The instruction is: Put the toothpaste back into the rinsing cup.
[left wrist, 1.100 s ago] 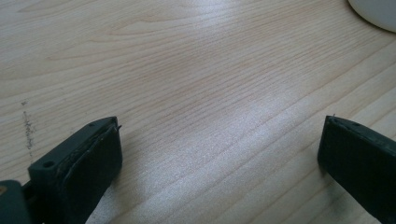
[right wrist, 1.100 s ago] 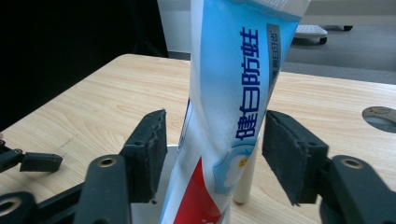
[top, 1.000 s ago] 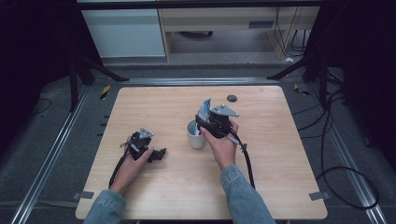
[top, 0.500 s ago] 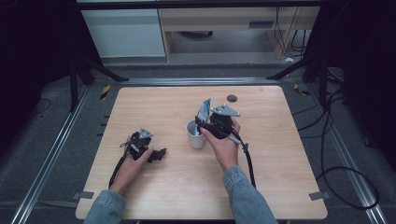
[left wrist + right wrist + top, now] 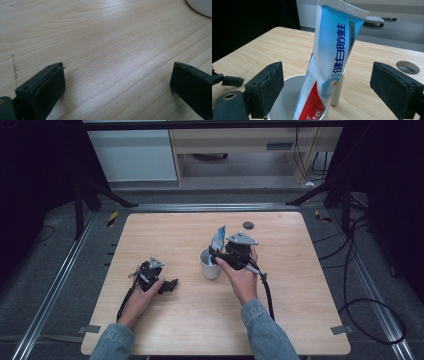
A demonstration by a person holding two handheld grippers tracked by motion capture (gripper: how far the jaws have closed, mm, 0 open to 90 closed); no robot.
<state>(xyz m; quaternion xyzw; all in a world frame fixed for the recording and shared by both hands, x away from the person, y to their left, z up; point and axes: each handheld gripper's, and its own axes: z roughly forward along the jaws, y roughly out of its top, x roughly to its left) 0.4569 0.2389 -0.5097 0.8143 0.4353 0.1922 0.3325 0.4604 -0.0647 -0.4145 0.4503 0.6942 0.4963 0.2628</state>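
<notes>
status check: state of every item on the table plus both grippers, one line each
toothpaste tube: standing in the cup, leaning on its rim, crimped end up, not gripped
cup: upright on the table, holding the tube
right gripper: open, jaws have just been opening, tube between them but untouched
left gripper: open, nothing between jaws, low over bare wood
table: dark round hole near far edge

- The right gripper [image 5: 327, 92] has just opened its jaws wide.
- The toothpaste tube [image 5: 334, 57] stands between them in the white cup [image 5: 287, 100], touching neither pad.
</notes>
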